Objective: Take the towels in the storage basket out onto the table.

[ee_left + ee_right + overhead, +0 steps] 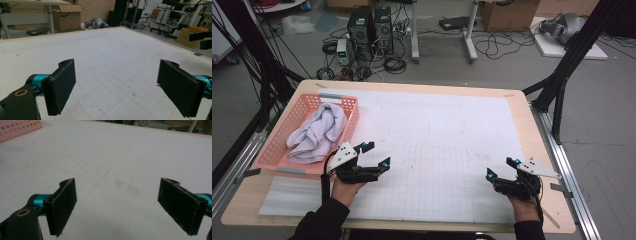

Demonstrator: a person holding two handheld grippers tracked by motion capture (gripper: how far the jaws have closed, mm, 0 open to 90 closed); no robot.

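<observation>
A pink perforated basket (271,150) stands at the table's left side with a crumpled white towel (318,131) inside it. My left gripper (376,155) hovers just right of the basket's near corner, open, with nothing between its black pads (61,86). Near the table's front right my right gripper (502,168) also stands open and empty over the white gridded mat (442,145); its pads (62,203) are wide apart. A corner of the basket (17,128) shows at the upper left of the right gripper view.
The white mat covers most of the wooden table (532,120). Black frame legs (562,75) rise at the right and left edges. Beyond the far edge the floor holds computer towers (369,27), cables and cardboard boxes (507,15).
</observation>
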